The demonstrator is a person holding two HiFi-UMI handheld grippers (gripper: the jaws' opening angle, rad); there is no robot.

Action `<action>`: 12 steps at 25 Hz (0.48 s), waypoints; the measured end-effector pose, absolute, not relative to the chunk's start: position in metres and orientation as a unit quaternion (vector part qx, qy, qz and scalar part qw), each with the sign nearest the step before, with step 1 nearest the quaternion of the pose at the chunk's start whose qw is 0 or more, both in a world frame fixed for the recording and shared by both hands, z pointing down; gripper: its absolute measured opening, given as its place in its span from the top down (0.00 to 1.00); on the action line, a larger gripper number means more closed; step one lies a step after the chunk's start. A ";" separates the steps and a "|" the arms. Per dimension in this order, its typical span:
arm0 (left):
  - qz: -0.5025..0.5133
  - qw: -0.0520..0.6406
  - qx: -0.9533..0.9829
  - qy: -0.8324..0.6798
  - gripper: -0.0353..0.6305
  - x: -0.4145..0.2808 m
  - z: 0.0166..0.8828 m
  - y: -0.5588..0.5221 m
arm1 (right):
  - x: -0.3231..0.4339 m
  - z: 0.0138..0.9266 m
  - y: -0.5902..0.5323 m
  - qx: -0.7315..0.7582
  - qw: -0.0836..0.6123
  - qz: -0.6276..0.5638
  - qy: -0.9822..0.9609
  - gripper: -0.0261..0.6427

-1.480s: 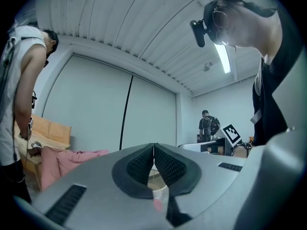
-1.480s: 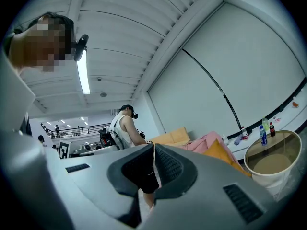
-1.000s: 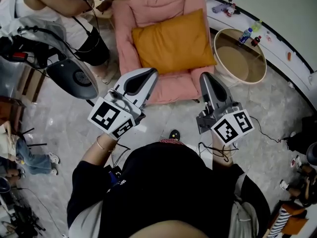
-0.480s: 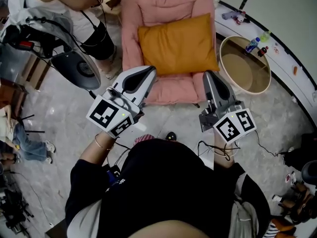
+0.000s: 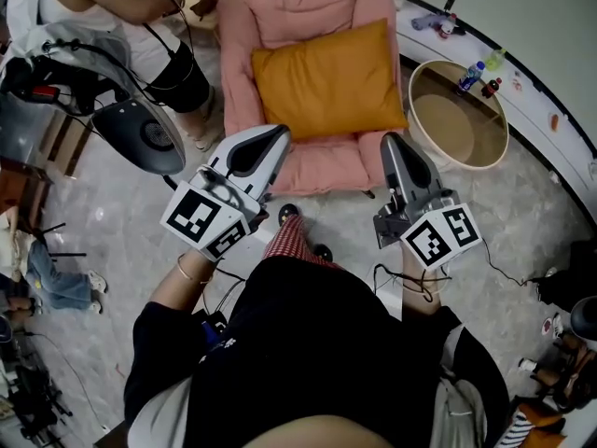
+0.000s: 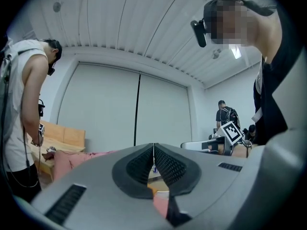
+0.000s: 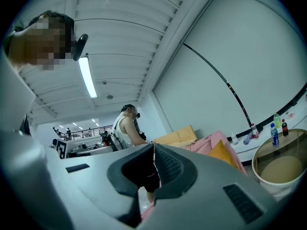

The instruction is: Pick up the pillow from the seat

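Note:
An orange pillow (image 5: 326, 82) leans against the back of a pink padded seat (image 5: 312, 171) on the floor ahead. My left gripper (image 5: 282, 132) hangs shut and empty over the seat's front left corner, short of the pillow. My right gripper (image 5: 386, 139) is shut too, with nothing in it, at the seat's front right corner. In the left gripper view the jaws (image 6: 153, 145) meet in a thin line, with the pink seat (image 6: 72, 159) low at the left. The right gripper view shows closed jaws (image 7: 153, 143) and the pillow (image 7: 223, 153) to their right.
A round beige tub (image 5: 460, 112) stands right of the seat, with bottles (image 5: 466, 73) at its far rim. A person in a white top (image 5: 84, 3) stands at the upper left beside a black fan (image 5: 140, 133). My own foot (image 5: 287, 213) is near the seat's front edge.
A checked trouser leg and a shoe have come forward toward the seat's front edge. Both grippers keep their places and stay shut.

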State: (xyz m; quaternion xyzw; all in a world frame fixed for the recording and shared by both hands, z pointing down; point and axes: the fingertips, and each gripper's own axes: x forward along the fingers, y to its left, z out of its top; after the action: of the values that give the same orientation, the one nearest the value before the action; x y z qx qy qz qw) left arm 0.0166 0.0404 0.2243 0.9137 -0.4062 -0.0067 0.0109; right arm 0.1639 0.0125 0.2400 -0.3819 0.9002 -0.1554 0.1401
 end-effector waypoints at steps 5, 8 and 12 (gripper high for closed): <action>-0.008 0.009 0.920 -0.392 0.93 0.024 0.227 0.033 | 0.169 0.242 0.010 -0.393 0.142 -0.155 0.895 0.93; -0.008 0.009 0.920 -0.391 0.93 0.024 0.230 0.027 | 0.173 0.243 0.008 -0.397 0.141 -0.152 0.894 0.93; -0.010 0.009 0.917 -0.399 0.93 0.019 0.235 0.016 | 0.173 0.248 0.000 -0.401 0.139 -0.154 0.892 0.93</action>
State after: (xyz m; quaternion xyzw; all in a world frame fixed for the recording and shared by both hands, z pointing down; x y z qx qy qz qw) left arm 0.0195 0.0162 0.2348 0.9169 -0.3988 -0.0104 0.0095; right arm 0.1730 -0.0002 0.2482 -0.4012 0.8921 -0.1540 0.1394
